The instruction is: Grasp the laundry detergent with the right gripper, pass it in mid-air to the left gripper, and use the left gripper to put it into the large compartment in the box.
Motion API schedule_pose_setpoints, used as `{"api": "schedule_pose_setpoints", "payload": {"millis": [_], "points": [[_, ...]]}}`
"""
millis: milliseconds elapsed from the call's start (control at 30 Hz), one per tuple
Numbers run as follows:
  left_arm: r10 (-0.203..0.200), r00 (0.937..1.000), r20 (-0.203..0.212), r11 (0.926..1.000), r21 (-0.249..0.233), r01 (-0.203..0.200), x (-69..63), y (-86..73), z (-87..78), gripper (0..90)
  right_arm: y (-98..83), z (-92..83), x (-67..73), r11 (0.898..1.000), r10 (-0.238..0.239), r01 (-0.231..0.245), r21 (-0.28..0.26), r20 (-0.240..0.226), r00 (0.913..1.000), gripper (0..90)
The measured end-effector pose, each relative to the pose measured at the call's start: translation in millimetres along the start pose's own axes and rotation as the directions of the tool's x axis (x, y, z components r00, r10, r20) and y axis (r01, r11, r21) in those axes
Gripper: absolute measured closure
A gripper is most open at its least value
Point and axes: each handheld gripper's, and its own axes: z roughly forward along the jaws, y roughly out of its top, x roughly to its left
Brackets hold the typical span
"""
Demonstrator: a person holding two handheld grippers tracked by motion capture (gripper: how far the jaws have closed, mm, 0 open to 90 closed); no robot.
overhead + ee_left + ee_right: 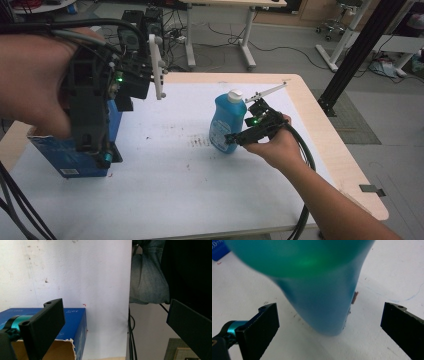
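Here the blue bottle (227,122) stands upright near the middle of the desk (175,200), its white cap up. The right hand (275,145) reaches in from the near right, forearm slanting across the desk's right side, and holds the right tool (235,139) low and level against the bottle's right flank. In the right gripper view its jaws are spread wide, one on either side of the bottle's lower body, with clear gaps to both; nothing is clenched.

The left hand (30,80) is raised at the far left, carrying the left tool (102,155) pointed steeply down over a blue box (70,155) that sits at the desk's left edge. In the left gripper view its jaws stand well apart and released, with the box's open top (50,350) below the left jaw.
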Motion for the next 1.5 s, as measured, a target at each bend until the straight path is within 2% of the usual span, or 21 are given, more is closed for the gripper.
{"api": "schedule_pose_setpoints", "payload": {"millis": [233,633,833,1100,1333,1500], "points": [[-0.004,1.0,0.003,1.0,0.004,0.004,0.3,-2.2,1.1,1.7,0.2,9.2,1.3,0.999,0.016,-0.015,-0.045,0.011,0.9998,0.8],[-0.01,0.9999,0.006,0.9999,0.004,0.01,1.5,-4.6,2.4,1.7,0.3,16.2,7.8,0.991,0.014,-0.009,-0.133,0.037,0.9992,0.8],[-0.014,0.9999,0.005,0.9999,0.004,0.014,1.8,-5.7,2.8,1.7,-2.6,19.1,9.4,0.982,0.032,-0.021,-0.186,0.054,0.998,0.8],[-0.01,0.9999,0.008,0.9999,0.009,0.01,1.9,-6.6,3.1,1.7,-6.0,25.5,11.6,0.973,0.043,-0.027,-0.227,0.065,0.997,0.8],[-0.016,0.9998,0.011,0.9998,0.009,0.015,1.6,-8.1,3.9,1.7,-7.8,29.3,13.1,0.96,0.063,-0.041,-0.277,0.071,0.9955,1.2],[-0.017,0.9998,0.011,0.9998,0.009,0.017,1.7,-8.0,5.0,1.7,-8.4,30.1,15.0,0.956,0.048,-0.016,-0.293,0.103,0.9935,2.7]]}}
